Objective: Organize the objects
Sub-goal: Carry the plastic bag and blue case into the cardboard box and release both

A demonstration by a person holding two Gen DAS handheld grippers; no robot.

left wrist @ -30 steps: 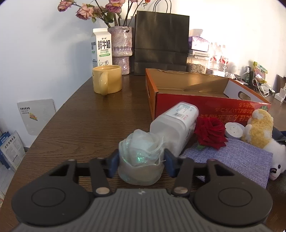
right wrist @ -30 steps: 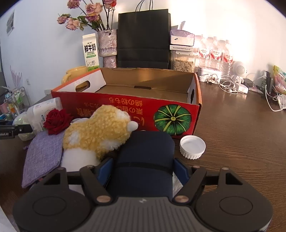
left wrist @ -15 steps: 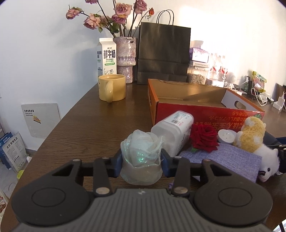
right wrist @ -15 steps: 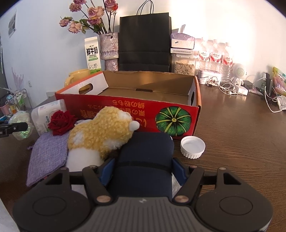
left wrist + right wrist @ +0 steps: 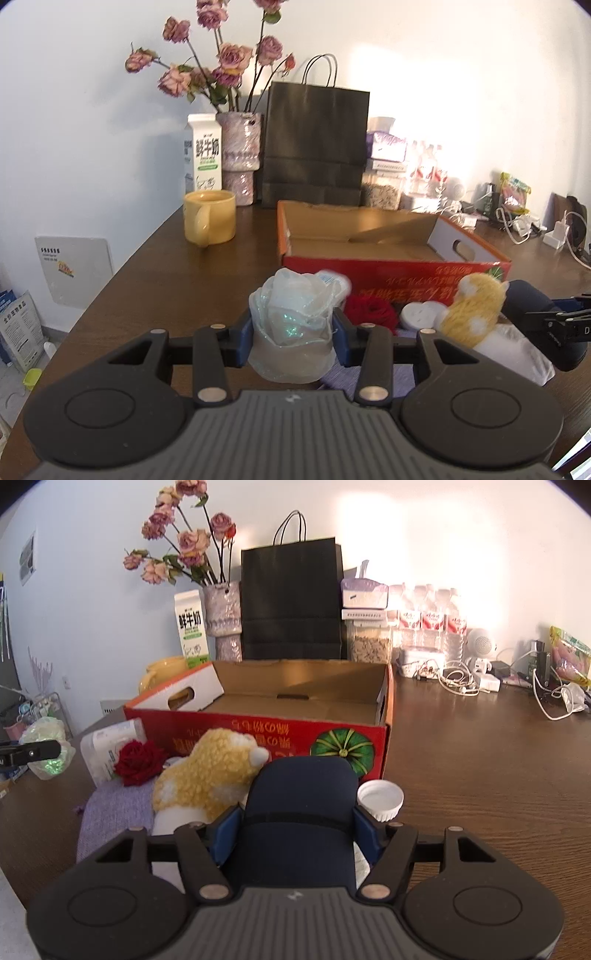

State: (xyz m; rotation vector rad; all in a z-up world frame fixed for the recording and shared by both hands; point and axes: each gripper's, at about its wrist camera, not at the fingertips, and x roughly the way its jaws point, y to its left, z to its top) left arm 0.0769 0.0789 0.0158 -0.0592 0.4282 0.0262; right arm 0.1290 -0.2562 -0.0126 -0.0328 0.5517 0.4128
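Note:
My left gripper (image 5: 293,338) is shut on a translucent white glittery flower ornament (image 5: 293,328) and holds it above the table, in front of the open red cardboard box (image 5: 391,254). My right gripper (image 5: 297,830) is shut on a dark navy soft object (image 5: 299,812), lifted in front of the box (image 5: 258,731). On a purple cloth (image 5: 114,812) lie a red rose (image 5: 138,762), a yellow and white plush toy (image 5: 210,779) and a white plastic bottle (image 5: 110,746). A white lid (image 5: 380,799) sits by the box.
A yellow mug (image 5: 210,221), milk carton (image 5: 203,155), vase of dried roses (image 5: 238,162) and black paper bag (image 5: 317,147) stand at the back. Water bottles, jars and cables (image 5: 458,679) crowd the back right. The table's left edge (image 5: 110,280) curves nearby.
My left gripper has lifted the flower ornament up off the table, away from the bottle. My right gripper has risen slightly with the navy object.

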